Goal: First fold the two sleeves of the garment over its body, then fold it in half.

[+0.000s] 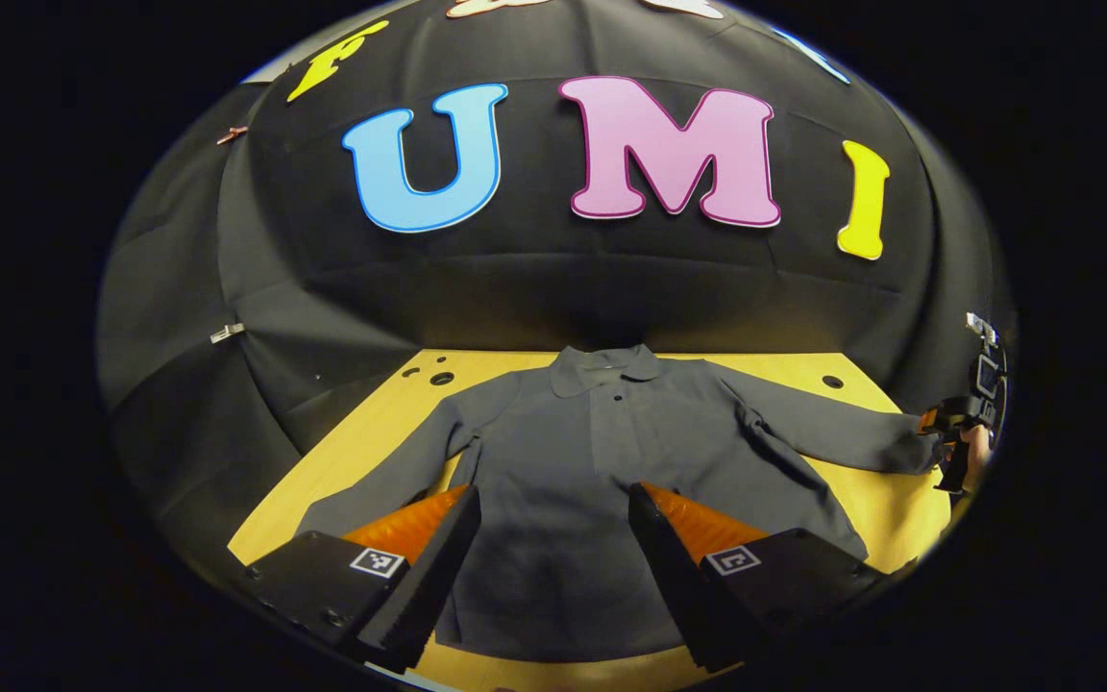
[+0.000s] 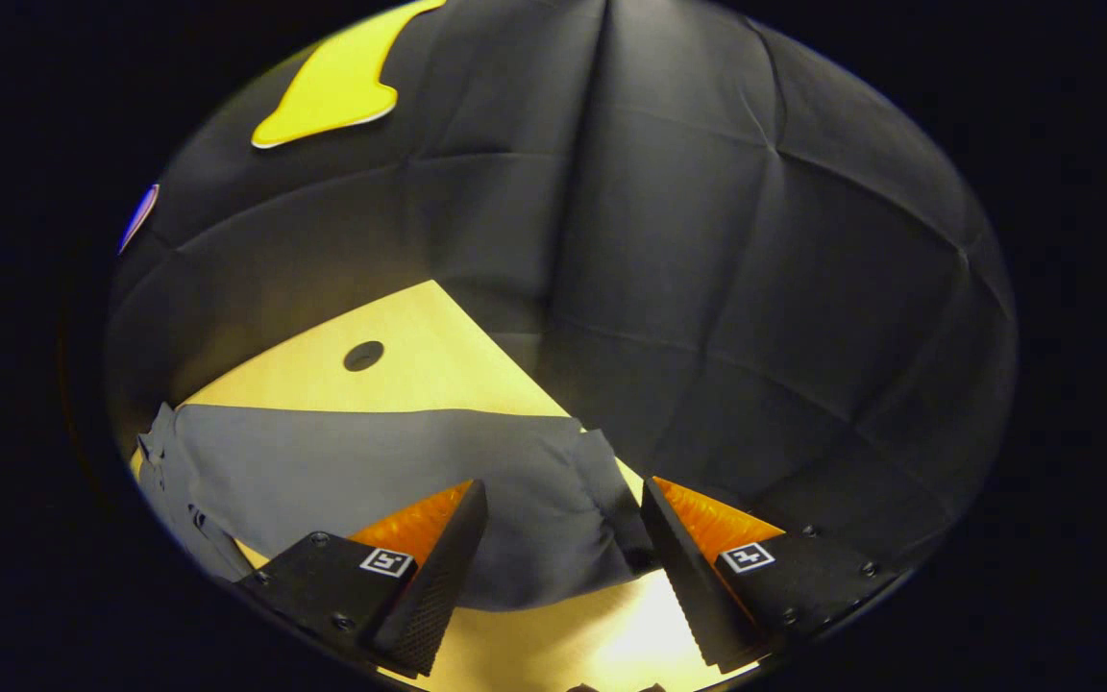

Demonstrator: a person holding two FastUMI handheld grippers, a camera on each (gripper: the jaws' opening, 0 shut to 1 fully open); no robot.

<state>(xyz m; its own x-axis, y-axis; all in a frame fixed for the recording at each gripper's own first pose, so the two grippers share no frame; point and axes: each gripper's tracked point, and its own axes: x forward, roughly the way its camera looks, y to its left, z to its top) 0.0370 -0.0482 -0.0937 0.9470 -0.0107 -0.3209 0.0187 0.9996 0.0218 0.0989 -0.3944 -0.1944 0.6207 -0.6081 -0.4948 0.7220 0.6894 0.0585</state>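
A dark grey collared shirt lies flat on the yellow table, collar toward the far wall and both sleeves spread out. My left gripper hovers open above the shirt's lower body, near the hem. In the left gripper view the right gripper and a hand holding it appear at the far right, at the cuff of the right sleeve. In the right gripper view that sleeve runs across the table, and its cuff end lies between the spread fingers of my right gripper, which is open.
Black cloth walls close in behind and to both sides of the table. Round holes mark the tabletop near the far corners, one also by the sleeve. The table's front edge is just under the left gripper.
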